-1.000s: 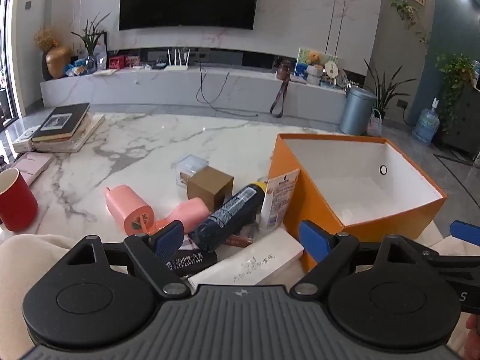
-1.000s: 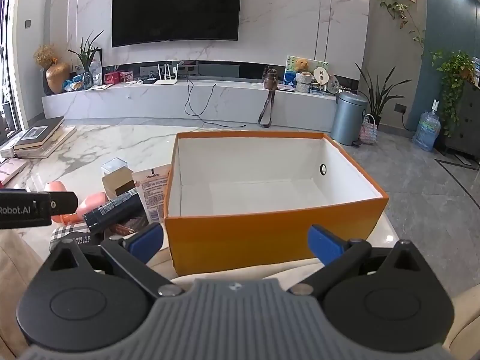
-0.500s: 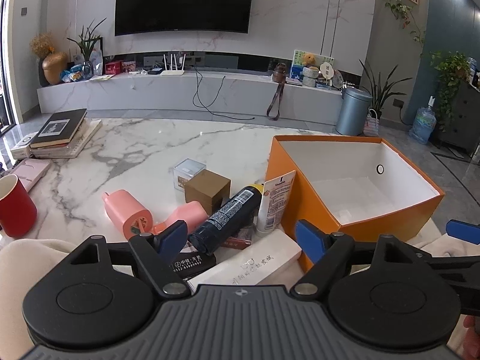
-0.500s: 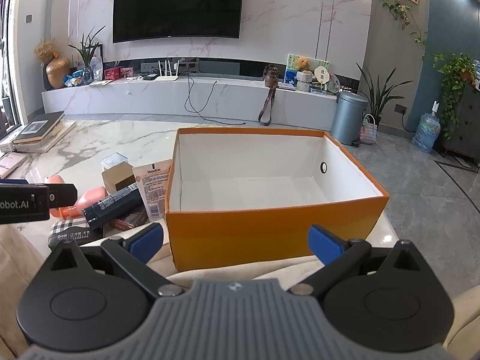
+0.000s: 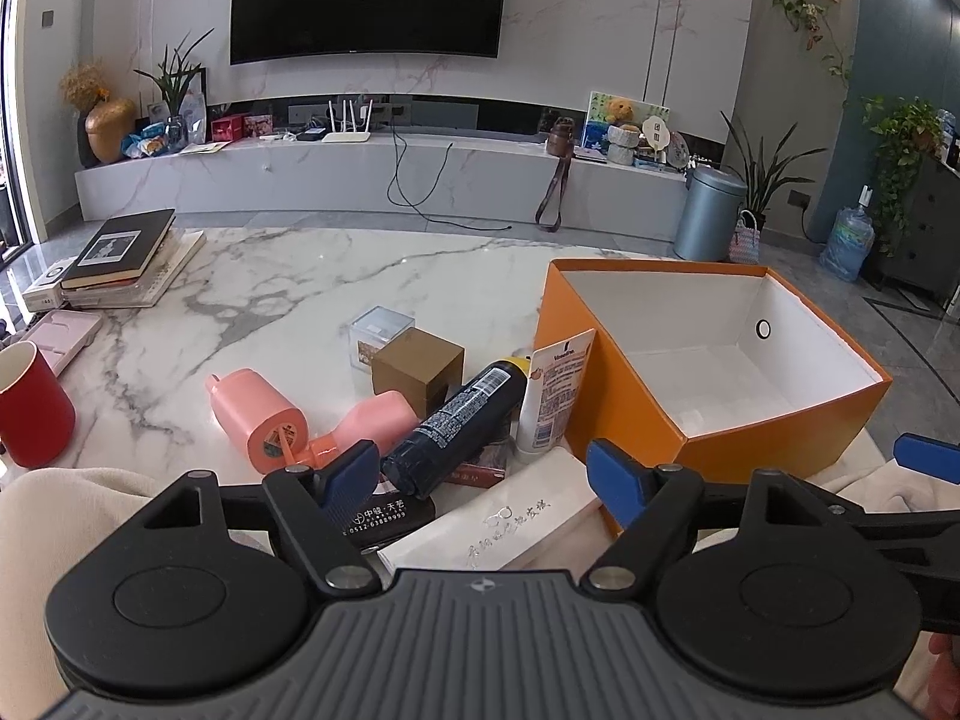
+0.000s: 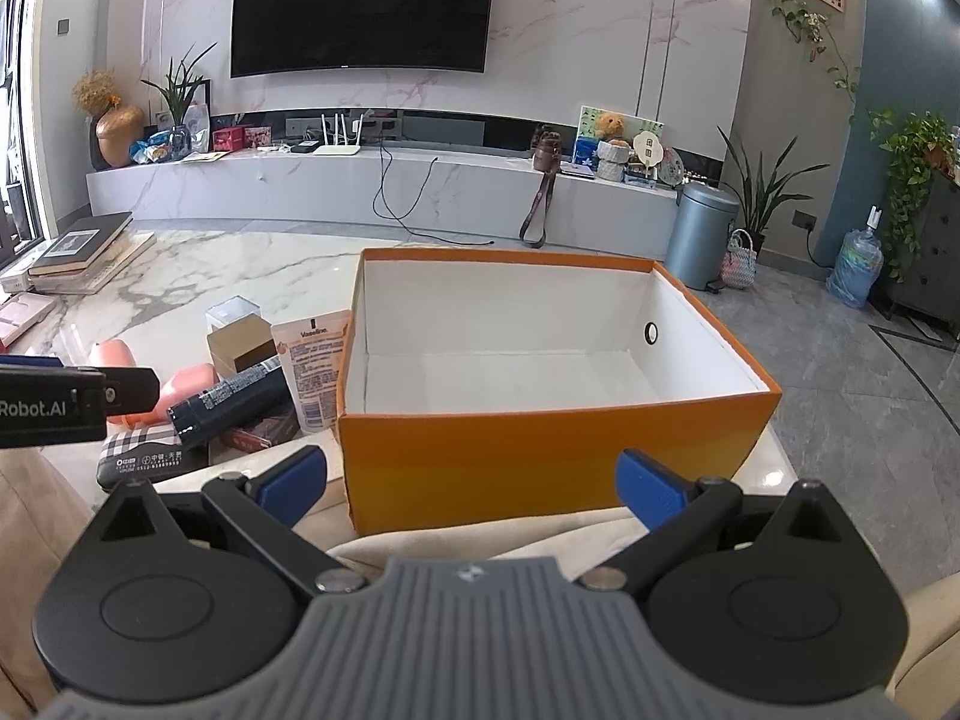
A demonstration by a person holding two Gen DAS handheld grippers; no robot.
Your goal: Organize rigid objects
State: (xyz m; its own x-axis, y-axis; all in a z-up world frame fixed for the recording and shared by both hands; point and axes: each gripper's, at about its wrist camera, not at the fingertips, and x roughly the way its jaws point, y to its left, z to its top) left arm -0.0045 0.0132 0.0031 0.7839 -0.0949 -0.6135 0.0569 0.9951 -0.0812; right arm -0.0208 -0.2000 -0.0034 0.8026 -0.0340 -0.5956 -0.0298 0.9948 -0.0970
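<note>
— Bottle (image 5: pixel 459 426), the dark one: where?
— Lying down on the table (image 5: pixel 270 288), in the heap just left of the orange box (image 5: pixel 624 414). Right ahead of the left gripper (image 5: pixel 486 477).
— Pointing which way?
— Slanted. Flat bottom end close by the left gripper's left finger. Yellow cap end farther off, up by the tube (image 5: pixel 555 396) and the box wall.
— Left gripper's jaws?
— Wide apart, but closing a bit. Nothing pinched. Only the bottle's bottom end and a long white box (image 5: pixel 510 525) showing in the gap, lower down. Not touched, as far as can be told.
— And the right gripper (image 6: pixel 474 480)?
— Wide open too, holding nothing. Looking straight at the orange box, with the bottle off to its left side.
— So which hand for the bottle?
— Left, most likely. Much nearer. Probably needs to go forward and down, and maybe turn a little, to squeeze across the thin way and not along the long way.
— Box ready?
— Open on top, white inside, nothing seen in it.
</note>
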